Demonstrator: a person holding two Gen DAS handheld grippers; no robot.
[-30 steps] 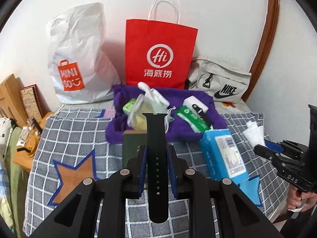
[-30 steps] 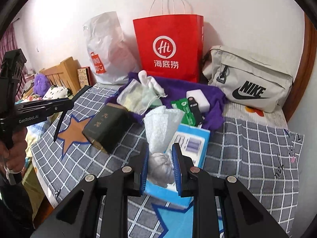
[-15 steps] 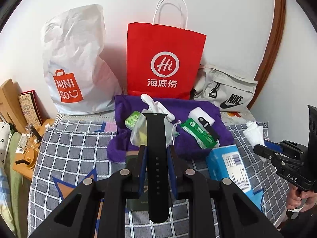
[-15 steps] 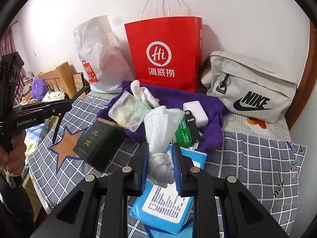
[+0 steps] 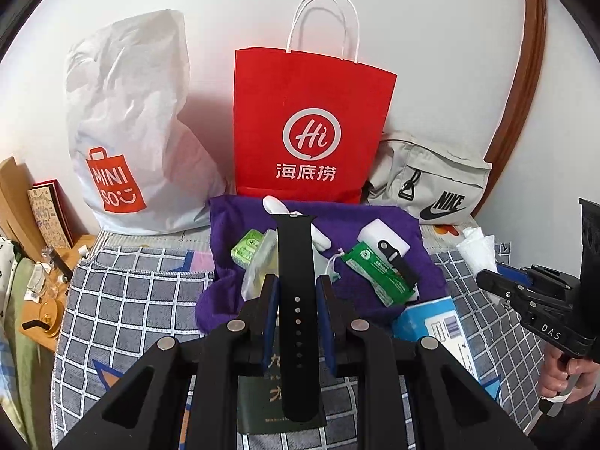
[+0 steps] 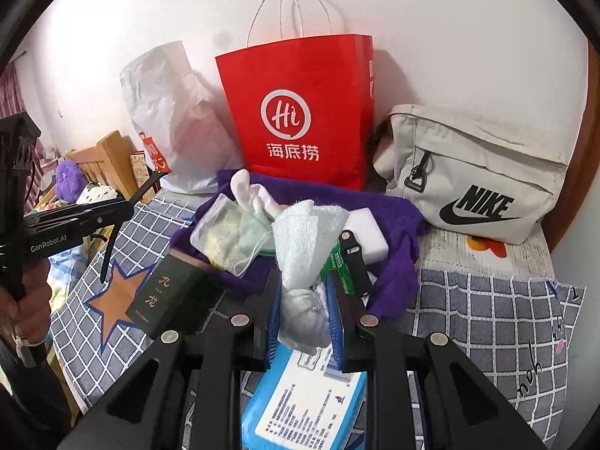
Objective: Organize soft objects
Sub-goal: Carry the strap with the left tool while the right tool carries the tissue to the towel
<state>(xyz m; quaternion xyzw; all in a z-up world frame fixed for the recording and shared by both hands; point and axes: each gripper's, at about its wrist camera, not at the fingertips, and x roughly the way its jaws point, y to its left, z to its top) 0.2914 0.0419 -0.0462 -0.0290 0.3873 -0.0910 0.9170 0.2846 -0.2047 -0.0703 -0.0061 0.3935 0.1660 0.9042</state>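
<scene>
A black watch strap stands upright between the pads of my left gripper, which is shut on it. My right gripper is shut on a crumpled white cloth, also visible at the right edge of the left wrist view as the white cloth. Both grippers hover over a purple towel on the bed. The towel carries a white sock, a mesh pouch, a green packet and a white block.
Against the wall stand a white plastic bag, a red paper bag and a grey Nike bag. A blue tissue pack and a dark green box lie on the checked blanket. A wooden shelf is left.
Both grippers have moved forward over the bed toward the bags, each keeping its hold. The towel and bags look nearer, and the tissue pack and green box have slid under the fingers.
</scene>
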